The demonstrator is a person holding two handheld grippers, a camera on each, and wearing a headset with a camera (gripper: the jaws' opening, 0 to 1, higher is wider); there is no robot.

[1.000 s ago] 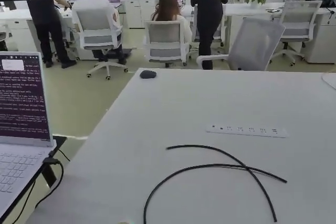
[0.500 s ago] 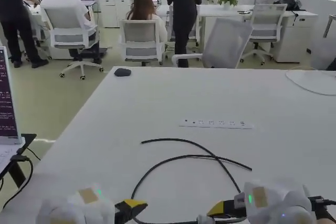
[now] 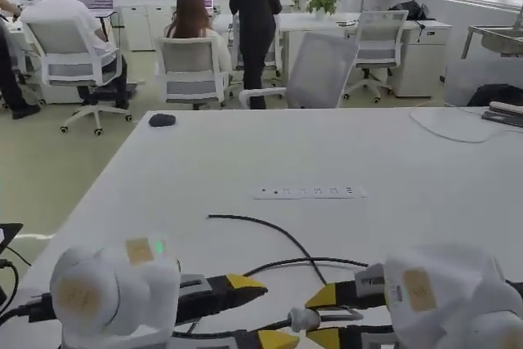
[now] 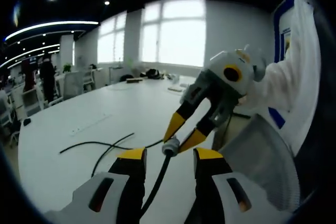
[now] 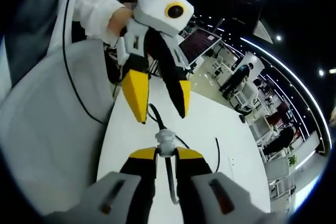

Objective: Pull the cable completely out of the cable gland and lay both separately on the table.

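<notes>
clearly the two grippers face each other over the near part of the desk, tips almost meeting. the right gripper has its yellow-tipped jaws pressed in on the pale cable gland. in the right gripper view the gland sits right at the tips, with a short run of black cable passing back between the jaws. the left gripper is spread. in the left gripper view the cable runs up the middle of the gap between its jaws to the gland, touching neither jaw as far as i can tell. the rest of the cable lies in loose crossing curves on the desk, between the grippers and a white power strip farther back.

what the next move turns on, i judge, is this line-up: the cable's long axis at the gland points straight from the right gripper's tips into the left gripper's open gap, so the left gripper is the one placed to take it. it would need to close on the cable just beside the gland and draw away along that axis while the right gripper holds the gland fast. a pull off-axis could bend the cable at the gland's mouth and make it bind. the cable is not yet out, and nothing has been laid down separately.
</notes>
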